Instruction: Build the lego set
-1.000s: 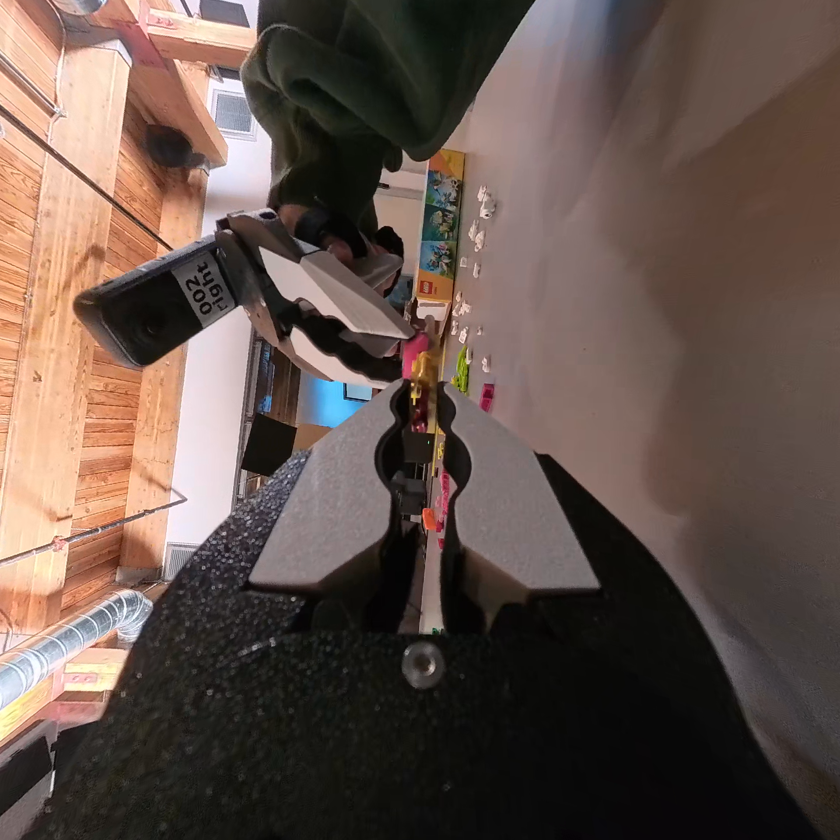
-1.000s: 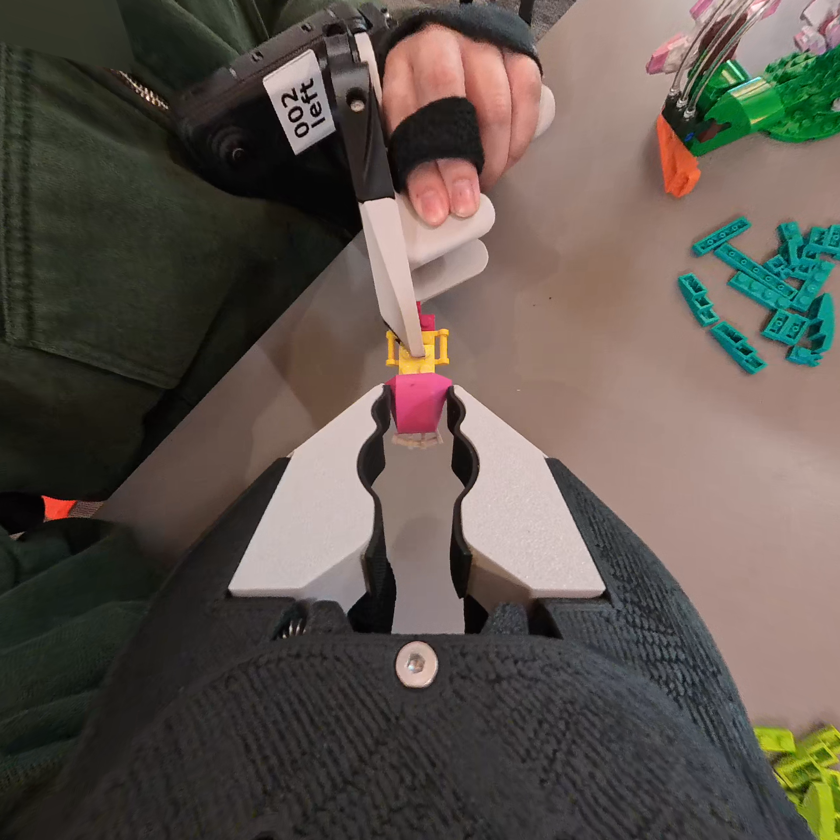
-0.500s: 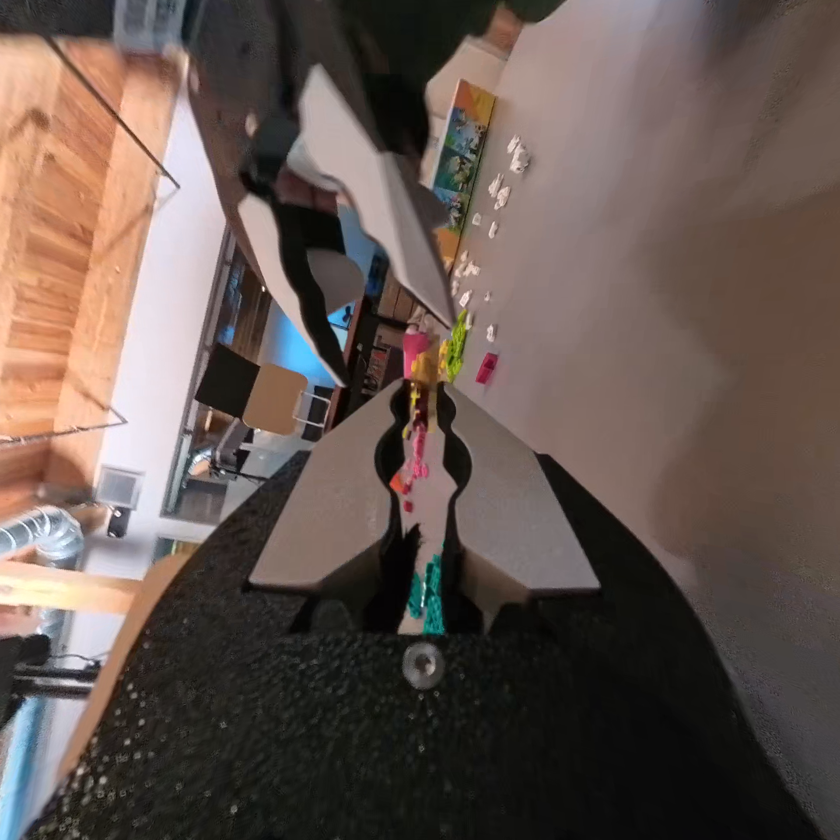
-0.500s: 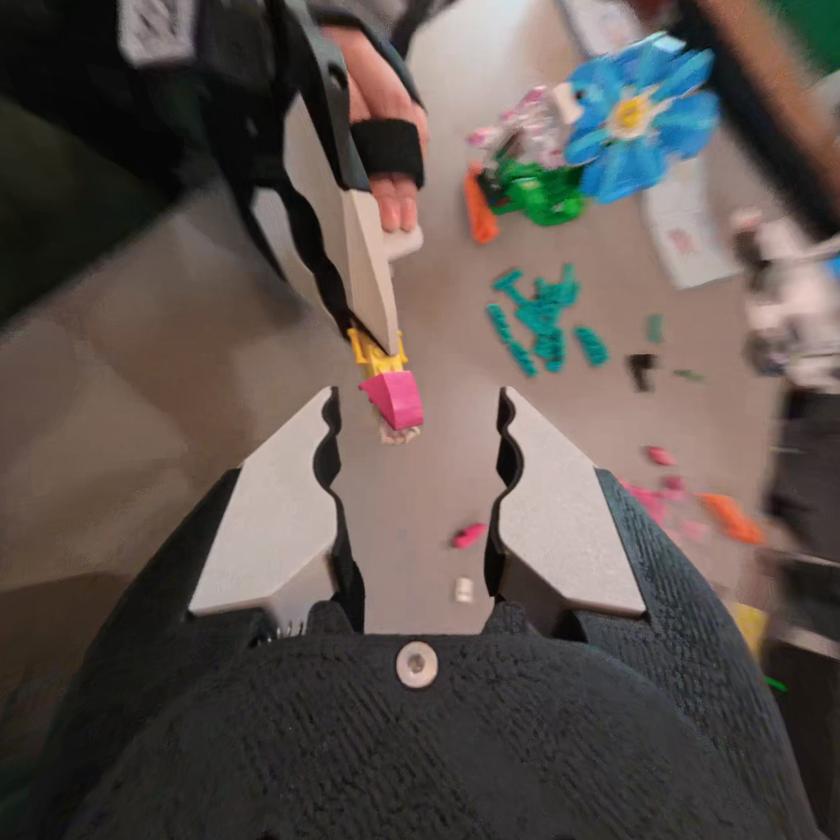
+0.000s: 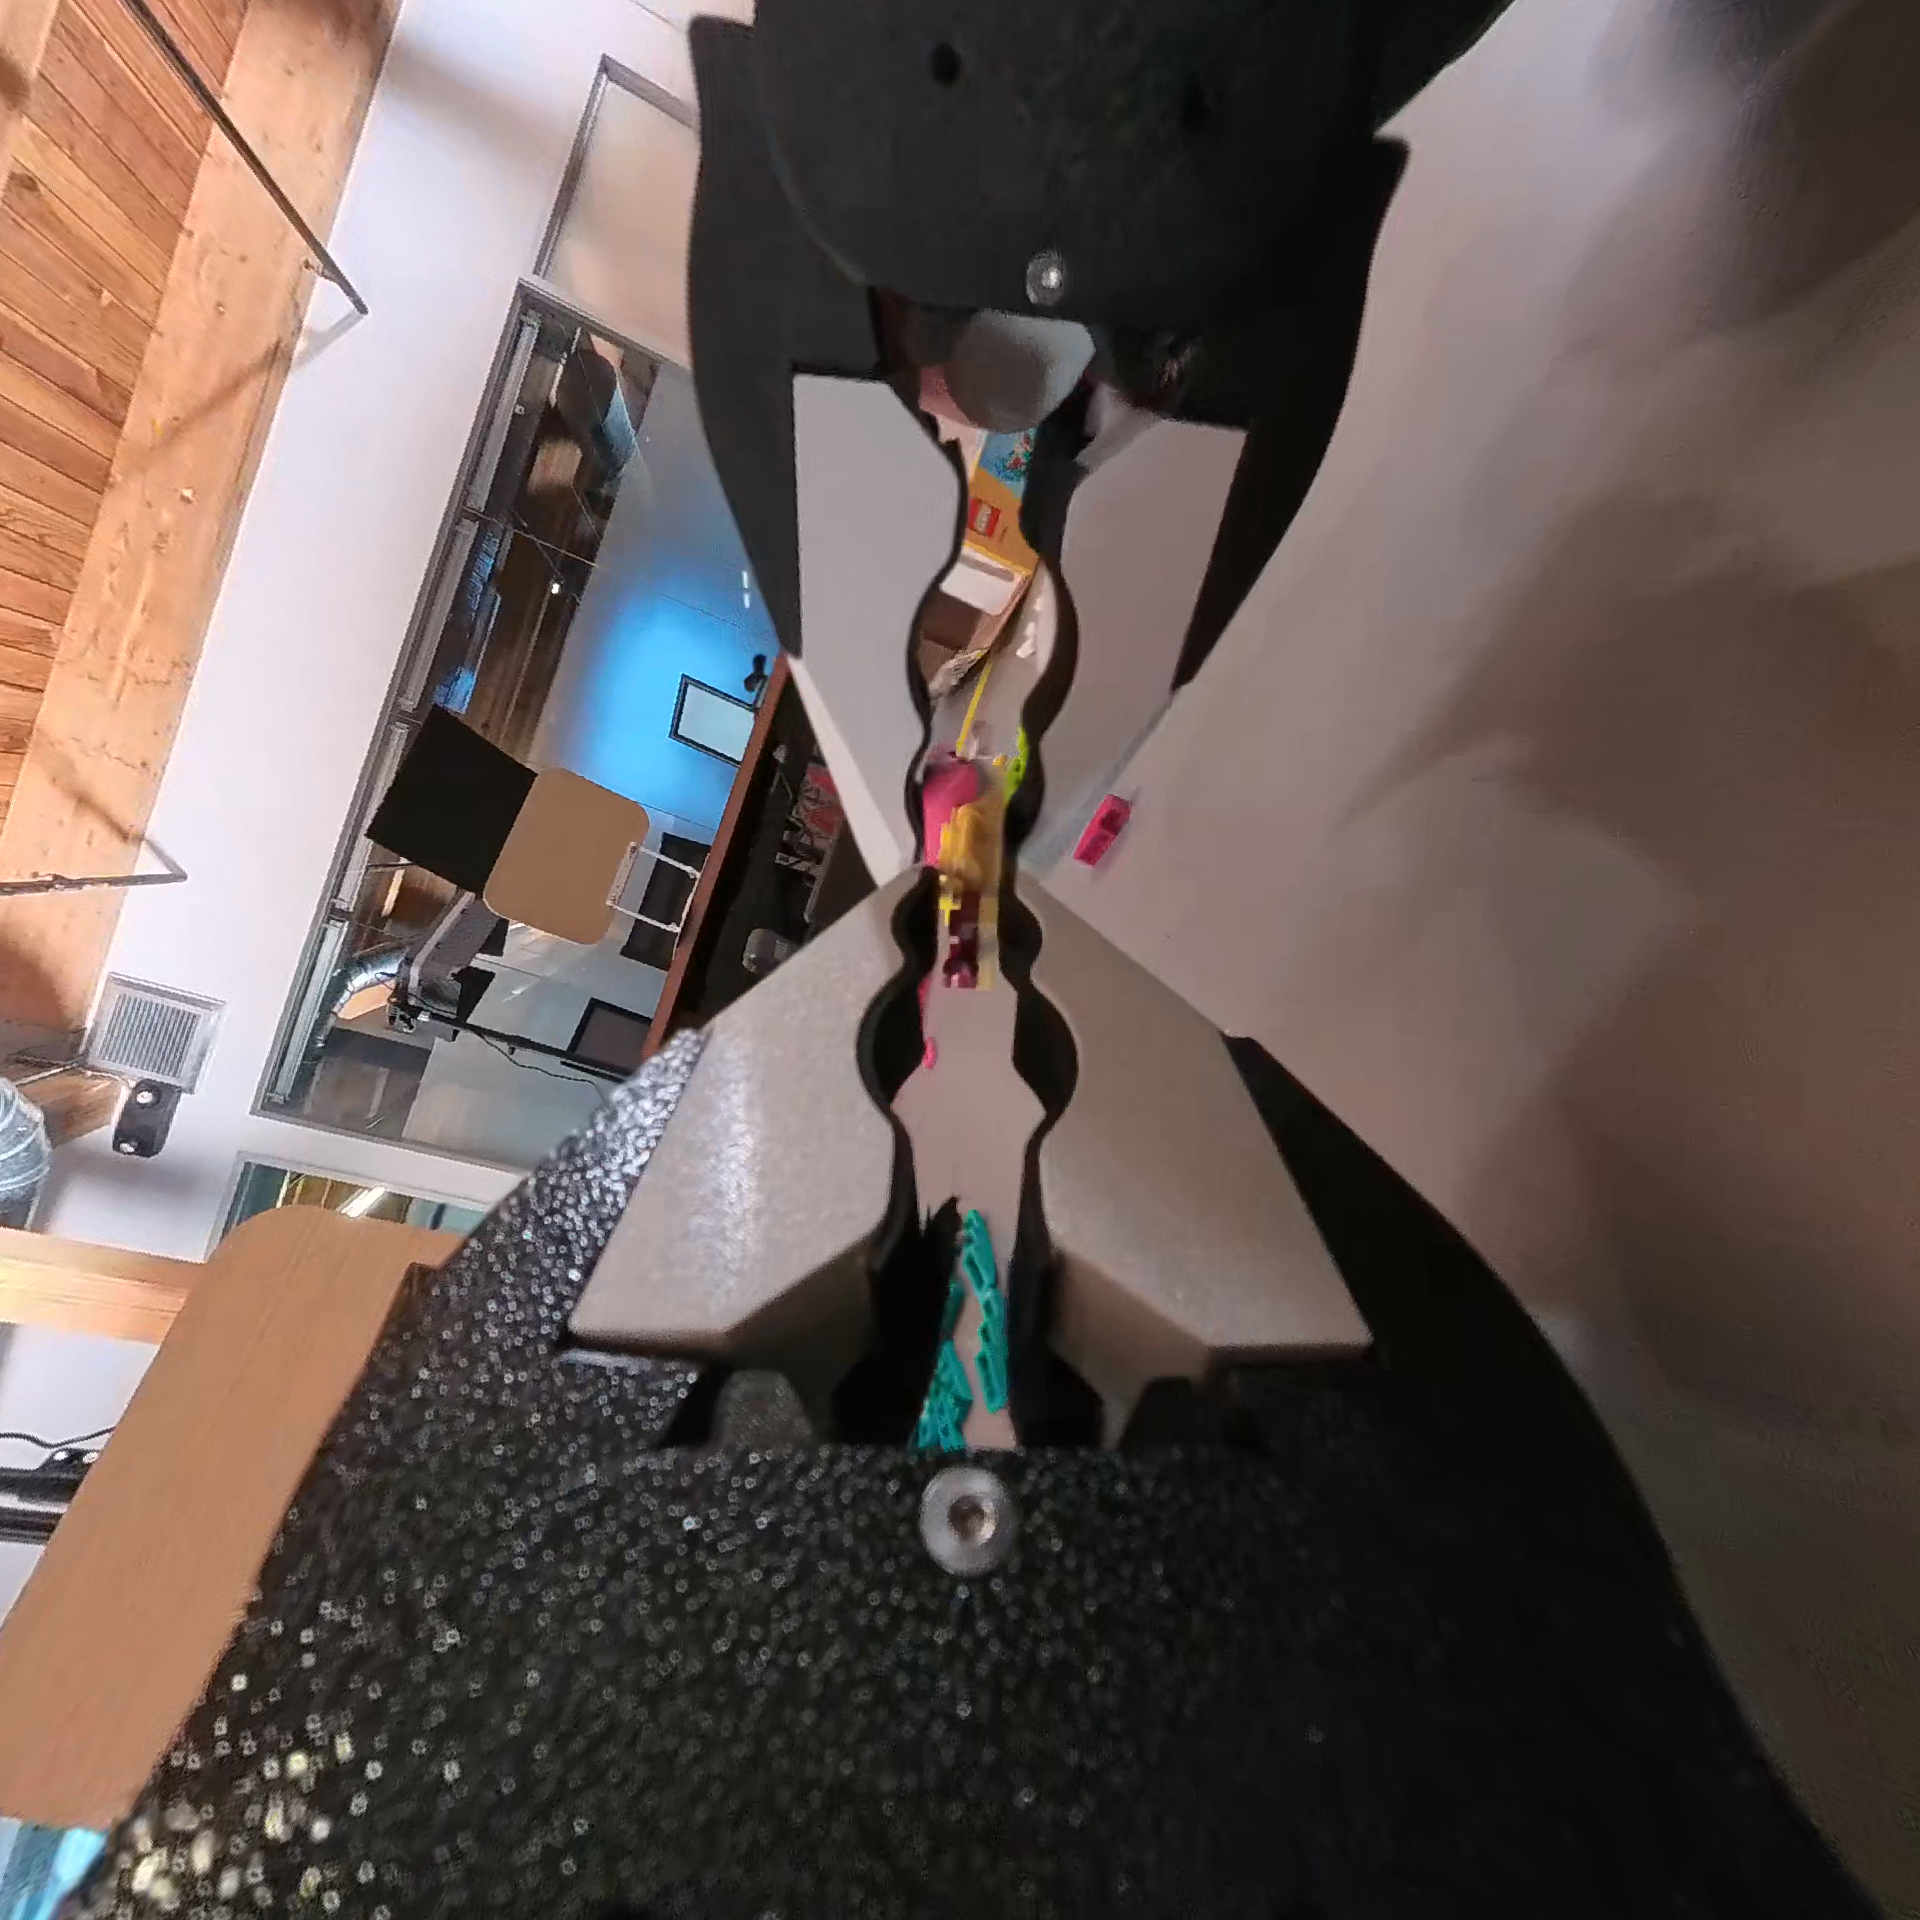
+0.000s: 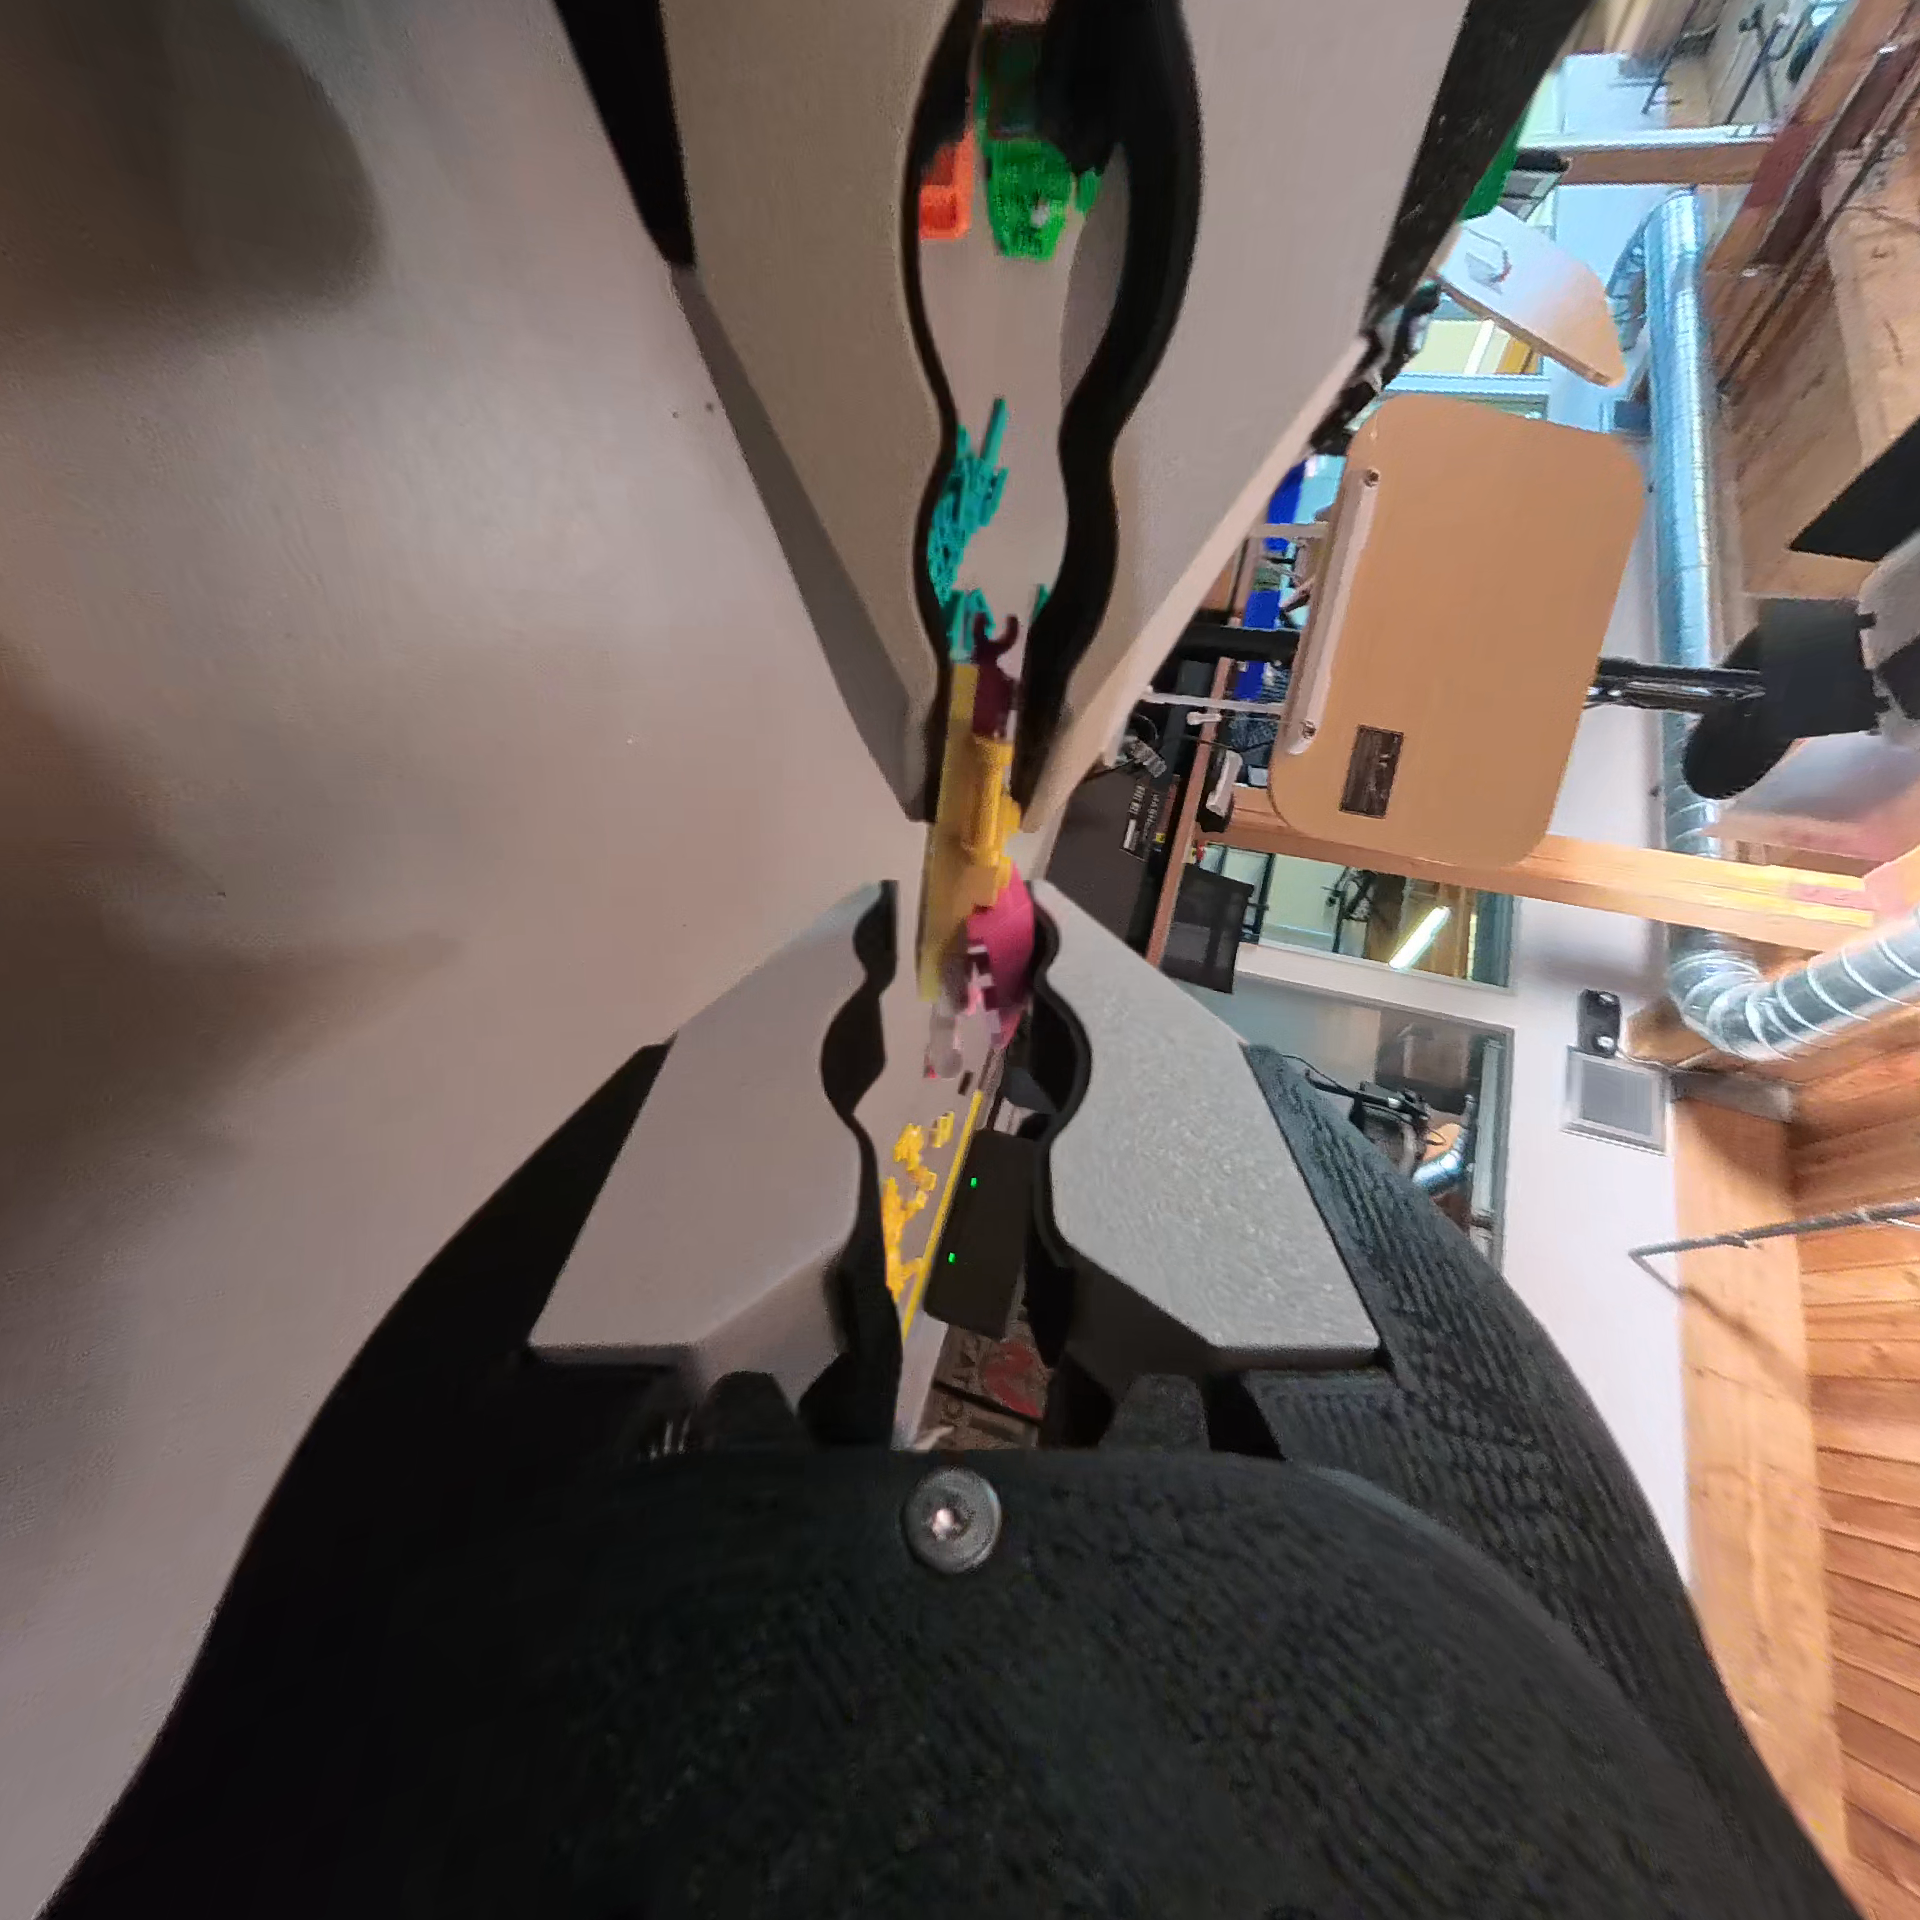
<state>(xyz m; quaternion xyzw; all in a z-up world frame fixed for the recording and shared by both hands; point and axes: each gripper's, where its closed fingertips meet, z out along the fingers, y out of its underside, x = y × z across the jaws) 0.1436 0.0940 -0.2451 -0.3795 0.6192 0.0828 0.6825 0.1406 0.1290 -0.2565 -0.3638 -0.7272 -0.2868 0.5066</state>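
A small assembly of a yellow piece (image 5: 971, 842) and a pink brick (image 5: 945, 795) hangs in the air between both grippers, above the grey table (image 5: 1507, 883). My left gripper (image 5: 961, 899) is shut on the yellow end. My right gripper (image 5: 971, 821) comes from above, tip to tip with the left, its fingers closed on the pink end. In the right wrist view, my right gripper (image 6: 966, 904) grips the pink brick (image 6: 1003, 930), and the left gripper (image 6: 977, 800) pinches the yellow piece (image 6: 971, 821). The dark red part behind is partly hidden.
Teal pieces (image 5: 977, 1320) lie on the table behind the left fingers. A loose magenta brick (image 5: 1101, 831) lies to the right. A green and orange model (image 6: 1023, 187), yellow pieces (image 6: 909, 1195) and a black device (image 6: 982, 1247) show in the right wrist view. The set's box (image 5: 997, 488) stands farther off.
The right gripper let go of the pink brick half a second ago and has closed on it again. Both grippers have turned to meet tip to tip.
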